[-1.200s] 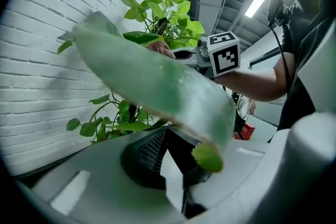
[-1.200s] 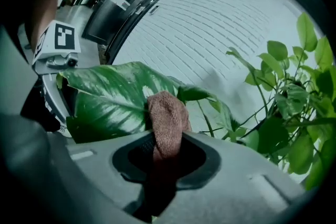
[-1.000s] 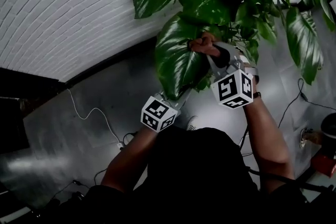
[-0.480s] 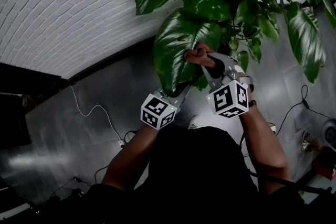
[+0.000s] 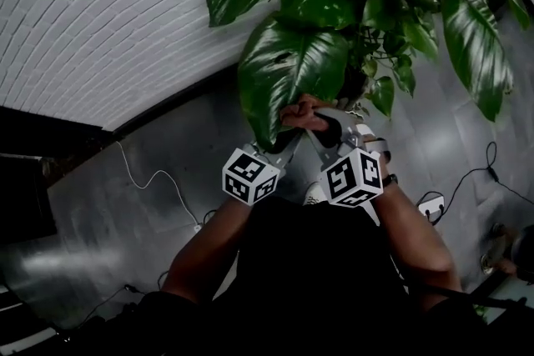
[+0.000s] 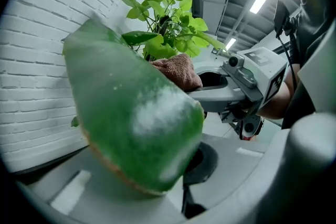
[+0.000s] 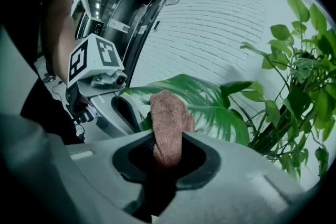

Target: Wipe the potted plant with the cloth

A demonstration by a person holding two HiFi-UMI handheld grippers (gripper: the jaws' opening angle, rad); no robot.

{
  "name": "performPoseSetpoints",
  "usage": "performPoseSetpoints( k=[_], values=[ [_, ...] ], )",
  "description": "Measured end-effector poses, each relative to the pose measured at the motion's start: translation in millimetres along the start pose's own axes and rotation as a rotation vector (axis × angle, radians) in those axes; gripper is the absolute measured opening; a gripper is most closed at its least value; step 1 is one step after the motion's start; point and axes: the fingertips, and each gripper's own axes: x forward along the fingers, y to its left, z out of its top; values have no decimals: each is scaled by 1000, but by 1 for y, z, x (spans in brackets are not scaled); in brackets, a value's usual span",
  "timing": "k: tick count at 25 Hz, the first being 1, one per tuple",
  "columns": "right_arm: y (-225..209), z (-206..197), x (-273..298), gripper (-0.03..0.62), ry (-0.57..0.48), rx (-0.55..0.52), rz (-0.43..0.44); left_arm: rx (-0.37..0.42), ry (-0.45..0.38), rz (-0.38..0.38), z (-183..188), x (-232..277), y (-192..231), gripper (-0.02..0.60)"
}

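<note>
We are clamping our left gripper (image 5: 286, 144) onto the lower tip of one broad, glossy, dark green leaf (image 5: 288, 71). In the left gripper view that leaf is filling nearly all the space over the jaws, and they are closing tight on its brown-rimmed end. Our right gripper (image 7: 167, 157) is clenching a folded, reddish-brown terry cloth (image 7: 169, 113). Its jaws are pinching the lower part of the cloth while the rounded upper part is standing up out of them. The cloth is pressing against the face of the held leaf, just above where the left gripper is gripping it, so the two grippers are meeting almost tip to tip.

We are counting two grippers, each carrying one black-and-white marker cube (image 5: 250, 177), one cloth and one plant. The plant has many leaves, and only the large one is being handled.

The leafy green potted plant (image 5: 392, 4) is standing ahead of us, close to the white-painted brick wall (image 5: 100, 21) and above the grey floor (image 5: 108, 238). Its smaller leaves are spreading up and to the right on thin stems. The large leaf is hanging down toward us. It is shining with pale glare patches, and in the right gripper view it is showing light veins running out from its midrib.
</note>
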Motion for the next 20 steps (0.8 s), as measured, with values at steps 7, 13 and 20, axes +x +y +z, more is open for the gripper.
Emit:
performPoseSetpoints(
  k=[7,13,20],
  values=[
    [24,2,-11,66,-12,29,61,13,36,42,-3,-1,-1,9],
    [36,8,-31,66,-48,96,115,25,95,97,-11,-13,-5,9],
    [-60,33,-66,66,-193,257,-125,60,123,90,-11,-17,-25,9]
  ],
)
